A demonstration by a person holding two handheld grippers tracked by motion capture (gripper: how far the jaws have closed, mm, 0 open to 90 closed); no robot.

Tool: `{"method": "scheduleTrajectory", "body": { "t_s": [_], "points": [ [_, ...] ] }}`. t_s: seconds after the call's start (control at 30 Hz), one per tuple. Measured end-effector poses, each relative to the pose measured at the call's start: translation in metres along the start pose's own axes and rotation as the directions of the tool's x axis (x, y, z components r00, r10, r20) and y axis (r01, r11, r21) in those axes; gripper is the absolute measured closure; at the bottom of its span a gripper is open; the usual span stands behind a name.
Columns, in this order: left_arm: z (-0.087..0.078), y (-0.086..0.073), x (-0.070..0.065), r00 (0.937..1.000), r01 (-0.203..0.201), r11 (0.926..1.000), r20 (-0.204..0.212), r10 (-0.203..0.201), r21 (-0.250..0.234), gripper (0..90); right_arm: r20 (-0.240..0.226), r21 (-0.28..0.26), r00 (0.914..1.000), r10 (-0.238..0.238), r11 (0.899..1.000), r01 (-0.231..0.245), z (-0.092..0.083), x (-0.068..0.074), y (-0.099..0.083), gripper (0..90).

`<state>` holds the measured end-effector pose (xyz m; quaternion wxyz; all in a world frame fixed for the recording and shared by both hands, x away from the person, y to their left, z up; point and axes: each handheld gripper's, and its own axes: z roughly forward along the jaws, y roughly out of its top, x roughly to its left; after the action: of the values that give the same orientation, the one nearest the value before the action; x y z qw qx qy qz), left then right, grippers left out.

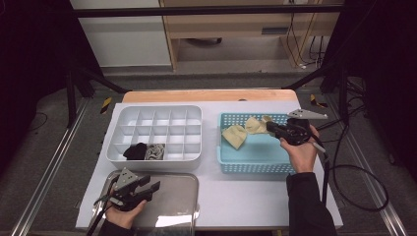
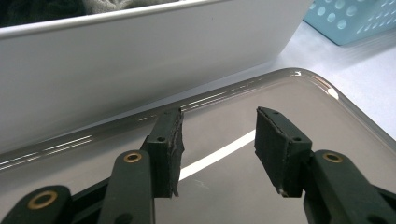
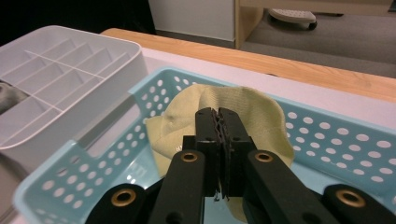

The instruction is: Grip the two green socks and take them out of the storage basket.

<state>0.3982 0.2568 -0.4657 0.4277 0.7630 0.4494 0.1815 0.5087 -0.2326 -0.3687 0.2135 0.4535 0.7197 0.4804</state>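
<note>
Yellow cloth [image 1: 244, 130]: pale, soft, pinched at one edge by the right gripper [image 1: 271, 127], lifted above the floor of the blue perforated basket [image 1: 251, 160]; folds hang down toward the basket's left half. Same cloth [image 3: 243, 112] bunched right behind the closed jaw tips in the right gripper view, jaws pressed together with the fabric caught between the pads. Right gripper [image 3: 219, 114] reaches in from the basket's right rim, held by a hand in a dark sleeve.

Left gripper [image 1: 153, 183]: jaws partly apart, nothing between them, low over the steel tray [image 1: 184, 183] at the near left of the table. Pads [image 2: 172, 144] clear of the tray's shiny floor [image 2: 327, 116] in the left gripper view, pointed at the white wall of the organiser [image 2: 140, 60].

White compartment organiser [image 1: 191, 112]: between tray and far table edge, just left of the basket. Two items in its near row, side by side: a black rolled cloth [image 1: 135, 151] and a grey patterned one [image 1: 155, 152] in the next cell to the right. Other cells bare.

White table [image 1: 236, 196] with a wooden strip [image 1: 206, 96] along the far edge.
</note>
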Motion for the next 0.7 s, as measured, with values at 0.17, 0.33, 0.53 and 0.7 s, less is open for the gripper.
{"method": "scheduleTrajectory", "body": {
  "t_s": [0.17, 0.33, 0.53, 0.7],
  "points": [
    [0.000, 0.000, 0.000, 1.0000, 0.001, 1.0000, 0.003, -0.001, 0.001, 51.3, -0.016, -0.031, 0.9997, -0.019, 0.999, 0.019, -0.017, 0.011, -0.001, 88.1],
    [-0.001, 0.000, 0.000, 1.0000, 0.005, 1.0000, 0.006, -0.005, 0.004, 51.8, -0.043, -0.061, 0.9985, -0.035, 0.998, 0.032, -0.034, 0.024, -0.005, 88.0],
    [-0.001, 0.000, -0.001, 1.0000, 0.008, 1.0000, 0.006, -0.008, 0.003, 51.8, -0.078, -0.089, 0.9946, -0.068, 0.994, 0.061, -0.053, 0.040, -0.010, 87.9],
    [-0.002, 0.001, -0.001, 0.9999, 0.010, 0.9999, 0.005, -0.010, 0.001, 51.6, -0.099, -0.097, 0.9915, -0.085, 0.992, 0.075, -0.064, 0.050, -0.017, 87.9]
  ]
}}
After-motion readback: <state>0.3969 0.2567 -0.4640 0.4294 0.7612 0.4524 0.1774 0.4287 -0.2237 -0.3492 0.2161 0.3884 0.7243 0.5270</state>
